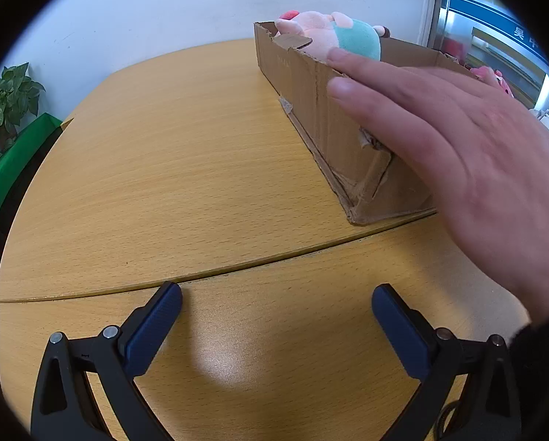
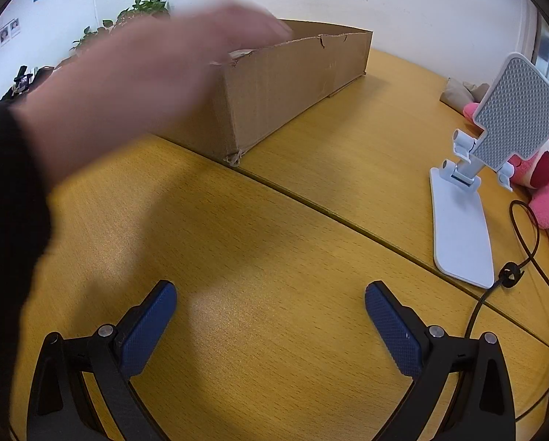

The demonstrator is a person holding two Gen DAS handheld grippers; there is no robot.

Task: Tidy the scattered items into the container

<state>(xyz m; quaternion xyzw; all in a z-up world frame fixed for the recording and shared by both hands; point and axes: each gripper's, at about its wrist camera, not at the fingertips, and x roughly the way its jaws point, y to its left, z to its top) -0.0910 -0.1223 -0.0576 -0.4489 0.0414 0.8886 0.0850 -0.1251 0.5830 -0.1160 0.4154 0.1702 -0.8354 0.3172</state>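
Your left claw [image 1: 276, 303] and right claw [image 2: 270, 299] both stand spread wide over the bare desk [image 1: 145, 169], gripping nothing. The cardboard box [image 1: 311, 99] sits ahead on the desk, with a pink plush [image 1: 322, 31] inside. A bare hand [image 1: 454, 147] reaches across the box's near corner.

one box [image 2: 292, 84], two plush toys [image 1: 333, 33] [image 2: 546, 180], one phone stand [image 2: 472, 183].

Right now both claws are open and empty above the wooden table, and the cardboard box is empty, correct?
Not quite. The cardboard box is not empty: the left wrist view shows a pink and teal plush toy inside. Both the left claw and right claw are open and empty above the wooden table.
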